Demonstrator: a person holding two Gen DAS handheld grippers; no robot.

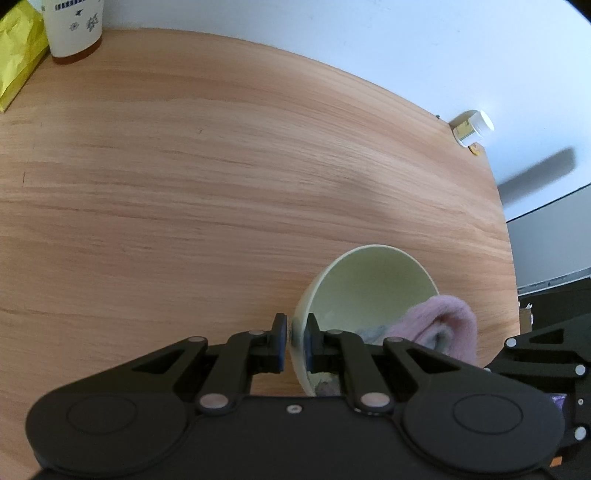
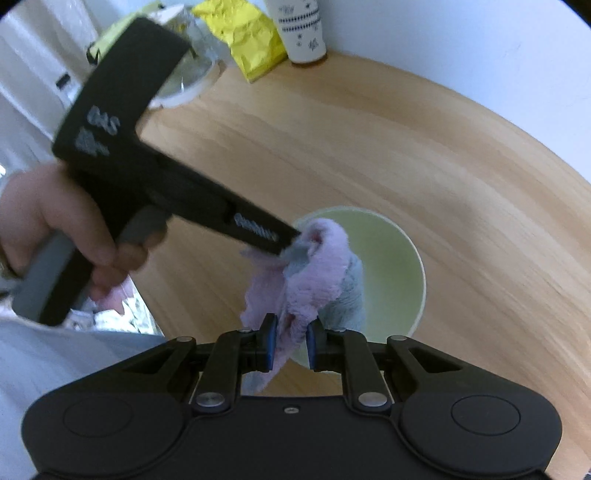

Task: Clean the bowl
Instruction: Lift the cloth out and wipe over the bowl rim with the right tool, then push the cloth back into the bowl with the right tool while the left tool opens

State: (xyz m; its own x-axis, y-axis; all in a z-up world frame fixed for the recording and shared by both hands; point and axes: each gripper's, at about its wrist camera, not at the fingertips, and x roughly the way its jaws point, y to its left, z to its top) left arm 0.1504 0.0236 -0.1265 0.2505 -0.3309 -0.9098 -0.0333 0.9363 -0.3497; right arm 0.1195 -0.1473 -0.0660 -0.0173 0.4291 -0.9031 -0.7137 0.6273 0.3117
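A pale green bowl (image 1: 369, 280) stands on the wooden table (image 1: 184, 184) near its right edge. My left gripper (image 1: 296, 341) is shut on the bowl's near rim, one finger outside the wall and one inside. A pink and grey fluffy cloth (image 1: 447, 325) hangs into the bowl. In the right wrist view my right gripper (image 2: 290, 345) is shut on the cloth (image 2: 314, 273), which drapes over the bowl (image 2: 391, 266). The left gripper's body and the hand holding it (image 2: 122, 173) cross that view on the left.
A white patterned cup (image 1: 72, 27) and a yellow bag (image 1: 16, 55) stand at the table's far left corner. A small white jar with a yellow label (image 1: 472, 127) lies at the far right edge. A foil-lined white container (image 2: 184, 55) sits far left in the right wrist view.
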